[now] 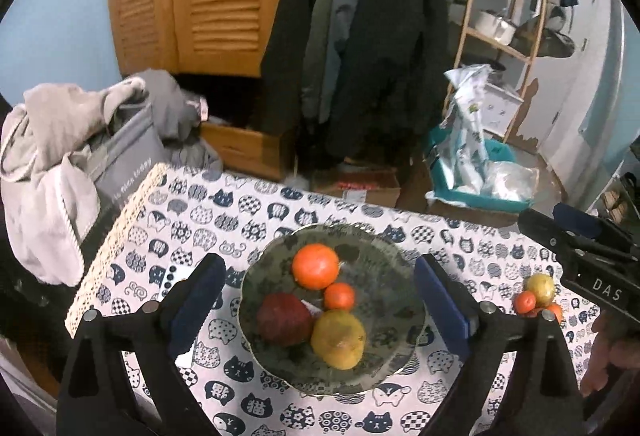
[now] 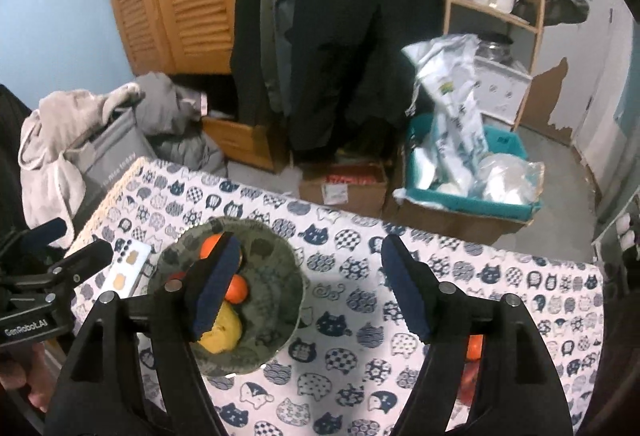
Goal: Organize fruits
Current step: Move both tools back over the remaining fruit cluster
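A patterned glass plate (image 1: 384, 260) on the cat-print table holds a large orange (image 1: 315, 266), a small orange (image 1: 339, 296), a dark red fruit (image 1: 283, 318) and a yellow fruit (image 1: 338, 338). My left gripper (image 1: 320, 310) is open and empty, hovering above the plate. A few loose fruits (image 1: 538, 294) lie on the cloth to the right. My right gripper (image 2: 310, 288) is open and empty above bare cloth, right of the plate (image 2: 276, 268). Orange fruit (image 2: 474, 346) shows behind its right finger.
A card (image 2: 128, 270) lies left of the plate. A grey bag with clothes (image 1: 80, 140) stands past the table's left edge. Cardboard boxes (image 2: 342, 186), a teal bin (image 2: 472, 196) and hanging coats lie beyond the far edge.
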The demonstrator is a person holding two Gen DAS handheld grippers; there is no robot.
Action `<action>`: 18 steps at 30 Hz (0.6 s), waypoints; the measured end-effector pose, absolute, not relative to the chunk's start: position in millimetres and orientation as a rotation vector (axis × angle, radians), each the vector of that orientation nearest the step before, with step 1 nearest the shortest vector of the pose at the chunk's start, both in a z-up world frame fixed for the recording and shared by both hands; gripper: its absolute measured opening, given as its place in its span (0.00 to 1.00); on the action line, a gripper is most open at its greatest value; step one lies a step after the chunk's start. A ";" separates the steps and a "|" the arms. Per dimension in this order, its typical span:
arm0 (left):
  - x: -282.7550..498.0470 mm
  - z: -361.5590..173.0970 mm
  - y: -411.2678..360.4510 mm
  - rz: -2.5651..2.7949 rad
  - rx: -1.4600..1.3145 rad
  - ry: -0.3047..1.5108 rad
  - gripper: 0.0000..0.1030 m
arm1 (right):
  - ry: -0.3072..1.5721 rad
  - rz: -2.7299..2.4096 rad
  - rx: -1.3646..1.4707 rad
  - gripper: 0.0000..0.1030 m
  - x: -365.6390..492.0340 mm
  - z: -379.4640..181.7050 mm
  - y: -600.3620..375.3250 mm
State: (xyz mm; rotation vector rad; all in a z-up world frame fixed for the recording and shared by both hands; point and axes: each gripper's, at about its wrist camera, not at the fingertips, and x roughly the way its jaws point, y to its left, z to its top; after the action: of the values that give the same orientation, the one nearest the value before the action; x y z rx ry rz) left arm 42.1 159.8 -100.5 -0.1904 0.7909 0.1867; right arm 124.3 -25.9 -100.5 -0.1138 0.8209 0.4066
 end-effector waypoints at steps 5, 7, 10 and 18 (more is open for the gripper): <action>35.0 -88.5 146.8 0.171 -0.181 0.749 0.98 | 0.775 0.388 -0.124 0.73 109.7 -82.7 -45.8; 34.0 -85.2 142.8 0.161 -0.184 0.742 0.98 | 0.753 0.385 -0.131 0.73 101.7 -75.2 -54.7; 31.0 -79.2 135.8 0.144 -0.191 0.726 0.98 | 0.723 0.371 -0.144 0.75 90.4 -66.5 -67.7; 25.5 -65.0 111.1 0.101 -0.163 0.691 0.99 | 0.684 0.332 -0.143 0.76 71.9 -55.7 -102.6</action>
State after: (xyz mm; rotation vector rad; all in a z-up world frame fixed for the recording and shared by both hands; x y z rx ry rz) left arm 25.5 111.1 -65.0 -0.1631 0.6909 0.1015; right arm 71.9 -102.6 -55.7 -0.1434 0.6837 0.3316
